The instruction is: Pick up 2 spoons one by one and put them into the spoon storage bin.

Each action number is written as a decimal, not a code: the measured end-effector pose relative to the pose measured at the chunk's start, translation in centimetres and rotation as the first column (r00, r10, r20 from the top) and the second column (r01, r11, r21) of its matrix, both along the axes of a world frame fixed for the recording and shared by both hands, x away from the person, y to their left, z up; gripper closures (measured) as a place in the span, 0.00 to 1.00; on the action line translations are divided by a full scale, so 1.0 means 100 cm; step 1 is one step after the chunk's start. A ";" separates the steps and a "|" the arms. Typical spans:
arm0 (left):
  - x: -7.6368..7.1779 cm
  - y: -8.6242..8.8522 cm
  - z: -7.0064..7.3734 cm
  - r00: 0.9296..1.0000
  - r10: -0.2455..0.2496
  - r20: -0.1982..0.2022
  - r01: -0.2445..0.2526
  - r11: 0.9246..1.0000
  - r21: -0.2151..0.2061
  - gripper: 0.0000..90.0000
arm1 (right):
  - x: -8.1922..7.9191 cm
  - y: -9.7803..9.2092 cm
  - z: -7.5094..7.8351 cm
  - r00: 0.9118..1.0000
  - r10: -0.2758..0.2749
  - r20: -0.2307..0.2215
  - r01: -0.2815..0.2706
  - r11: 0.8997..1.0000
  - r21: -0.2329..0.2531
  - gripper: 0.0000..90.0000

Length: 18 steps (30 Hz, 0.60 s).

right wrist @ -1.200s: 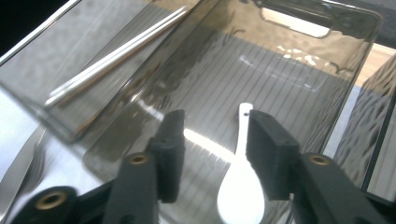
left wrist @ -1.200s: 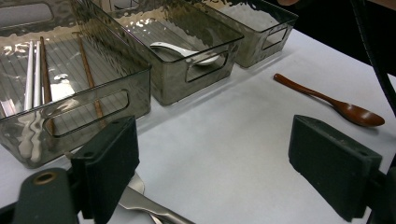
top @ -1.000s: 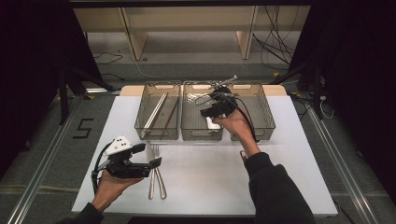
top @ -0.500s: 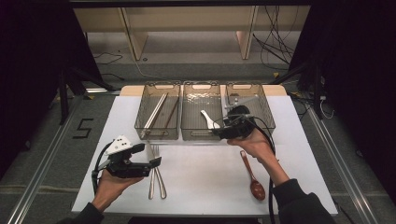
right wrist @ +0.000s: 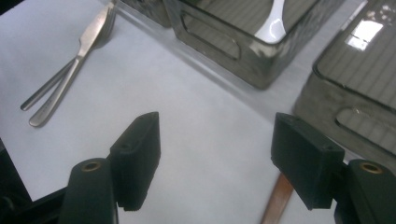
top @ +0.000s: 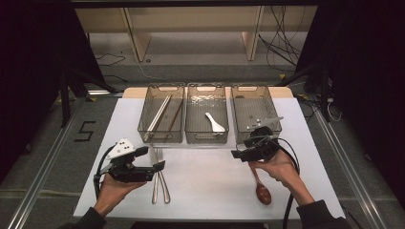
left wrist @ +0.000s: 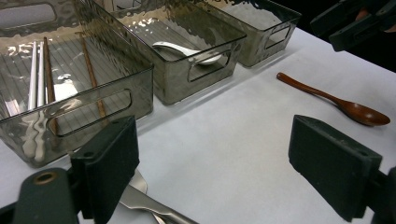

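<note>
On the white table (top: 210, 191), the wooden spoon (top: 260, 187) lies below the open-jawed right gripper (top: 246, 151); approach its slim handle squarely before closing. The left gripper (top: 152, 160), jaws apart, hovers over the forks (top: 160, 179).

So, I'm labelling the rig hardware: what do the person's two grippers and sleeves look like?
Both grippers are black, with two blocky black fingers and a trailing black cable. The left gripper carries a pale grey three-cornered plate; the right gripper has one too. Both sleeves are dark.

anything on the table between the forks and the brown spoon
No: in the high view only bare white table lies between the forks and the brown spoon.
</note>
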<state>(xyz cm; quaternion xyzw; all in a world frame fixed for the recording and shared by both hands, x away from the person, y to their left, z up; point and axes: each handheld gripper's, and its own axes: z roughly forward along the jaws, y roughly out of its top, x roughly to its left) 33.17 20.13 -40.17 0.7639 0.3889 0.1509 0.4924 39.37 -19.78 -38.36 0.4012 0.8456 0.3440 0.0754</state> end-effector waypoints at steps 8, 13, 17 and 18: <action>0.000 -0.001 0.000 1.000 -0.005 0.001 0.005 1.000 -0.001 0.17 | -0.009 -0.019 -0.019 0.998 -0.023 -0.065 0.017 0.996 -0.084 0.39; 0.000 -0.002 0.000 1.000 -0.007 0.002 0.007 1.000 -0.001 0.17 | -0.013 -0.032 -0.035 0.992 -0.047 -0.118 0.032 0.992 -0.123 0.46; 0.000 -0.001 0.000 1.000 -0.011 0.003 0.011 1.000 0.001 0.17 | -0.015 -0.036 -0.044 0.986 -0.062 -0.156 0.038 0.987 -0.153 0.51; 0.000 -0.001 0.000 1.000 -0.009 0.003 0.009 1.000 -0.003 0.17 | -0.015 -0.037 -0.046 0.984 -0.068 -0.163 0.041 0.986 -0.161 0.52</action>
